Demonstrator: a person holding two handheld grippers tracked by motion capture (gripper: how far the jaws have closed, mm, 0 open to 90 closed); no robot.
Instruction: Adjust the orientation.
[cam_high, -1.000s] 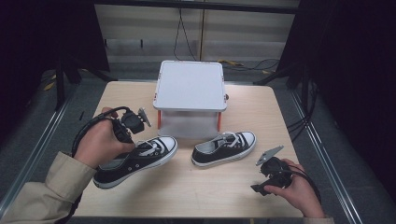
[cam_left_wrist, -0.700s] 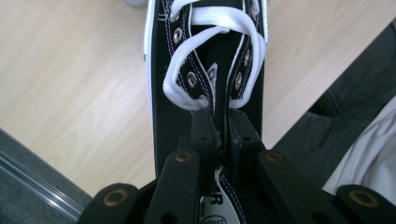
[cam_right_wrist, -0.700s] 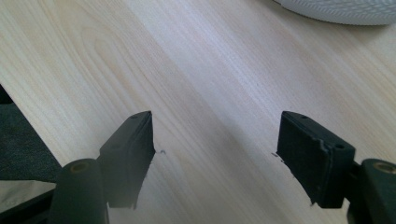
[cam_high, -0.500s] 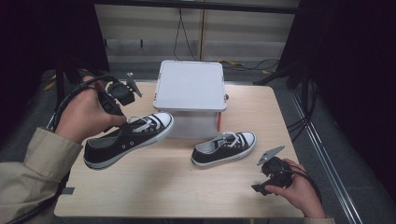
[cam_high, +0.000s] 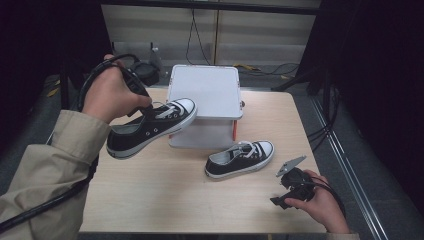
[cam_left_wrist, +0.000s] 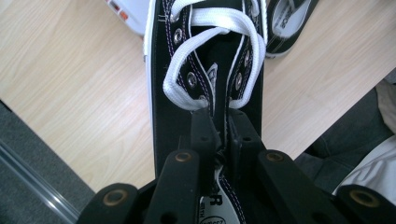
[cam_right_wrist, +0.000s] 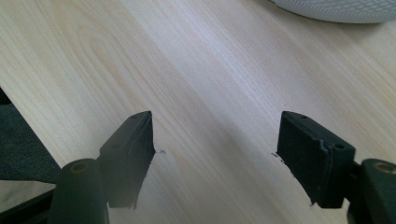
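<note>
**Two sneakers, one up in the air**

One black canvas sneaker (cam_high: 150, 127) with white laces hangs above the left side of the wooden table (cam_high: 165, 195), toe pointing toward the white box (cam_high: 205, 92). The left gripper (cam_left_wrist: 219, 135) has its jaws pinched on the shoe's tongue, right below the laces. The other sneaker (cam_high: 240, 159) sits flat just in front of the box. The right gripper (cam_right_wrist: 215, 154) is low near the table's right front corner, jaws wide apart over bare wood.

My shoes (cam_high: 150, 127) black, white laces and soles; box (cam_high: 205, 92) white, orange trim; table (cam_high: 165, 190) pale woodgrain; my sleeve (cam_high: 45, 170) beige
</note>
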